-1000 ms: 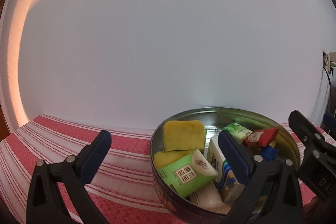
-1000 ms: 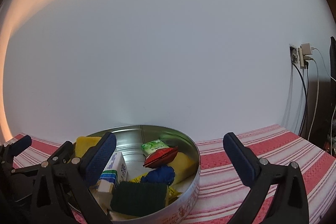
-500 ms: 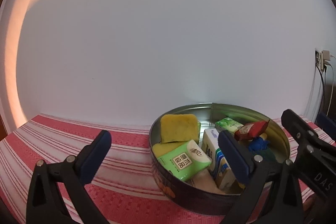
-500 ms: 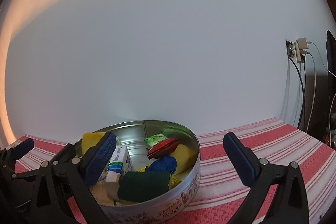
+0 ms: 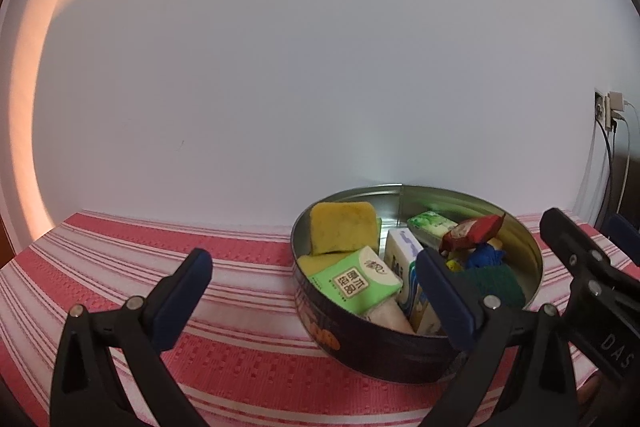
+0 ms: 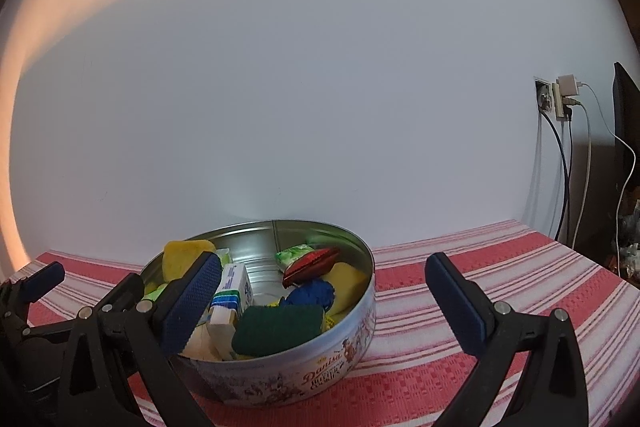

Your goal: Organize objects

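A round metal cookie tin (image 5: 528, 247) (image 6: 320, 379) stands on the red striped tablecloth. It holds a yellow sponge (image 5: 342, 231), a green tissue pack (image 5: 356, 281), a white carton (image 6: 232, 291), a red wrapper (image 6: 312, 265), a blue yarn bundle (image 6: 312, 293) and a dark green scouring pad (image 6: 276, 327). My left gripper (image 5: 316, 299) is open and empty, in front of the tin's left side. My right gripper (image 6: 324, 299) is open and empty, in front of the tin's right side. Each gripper shows at the edge of the other's view.
The red and white striped tablecloth (image 5: 140, 259) (image 6: 540, 267) covers the table up to a plain white wall. A wall socket with chargers and hanging cables (image 6: 560, 99) is at the right, beside a dark object (image 6: 624, 131).
Both grippers have drawn back and risen a little from the tin, which now looks smaller and shows more of its outer wall. Both stay open.
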The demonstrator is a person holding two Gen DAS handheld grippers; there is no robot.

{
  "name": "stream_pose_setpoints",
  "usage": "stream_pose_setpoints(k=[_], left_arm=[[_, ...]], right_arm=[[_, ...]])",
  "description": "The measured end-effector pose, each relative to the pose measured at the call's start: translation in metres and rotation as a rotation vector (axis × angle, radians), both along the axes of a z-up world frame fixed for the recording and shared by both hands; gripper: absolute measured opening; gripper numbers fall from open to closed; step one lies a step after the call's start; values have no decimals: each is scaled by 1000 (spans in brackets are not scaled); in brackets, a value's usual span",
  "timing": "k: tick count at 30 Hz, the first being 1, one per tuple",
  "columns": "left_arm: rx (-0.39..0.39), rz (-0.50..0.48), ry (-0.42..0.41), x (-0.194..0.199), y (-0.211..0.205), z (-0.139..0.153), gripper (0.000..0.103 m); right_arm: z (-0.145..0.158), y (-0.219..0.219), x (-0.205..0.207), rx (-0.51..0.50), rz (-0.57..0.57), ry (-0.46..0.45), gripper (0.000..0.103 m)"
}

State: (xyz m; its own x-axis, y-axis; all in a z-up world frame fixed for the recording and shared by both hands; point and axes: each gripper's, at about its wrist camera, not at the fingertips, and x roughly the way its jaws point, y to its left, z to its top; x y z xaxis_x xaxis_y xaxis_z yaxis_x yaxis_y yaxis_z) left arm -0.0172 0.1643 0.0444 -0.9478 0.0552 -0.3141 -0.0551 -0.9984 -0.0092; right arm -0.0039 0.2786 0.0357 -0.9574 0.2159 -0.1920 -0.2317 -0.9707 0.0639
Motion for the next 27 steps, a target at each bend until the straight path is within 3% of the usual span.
stream_pose_setpoints(k=[27], left_arm=[[25,1,-32,9,-20,-4,103]], right_arm=[[8,-5,18,20,17,-22,103]])
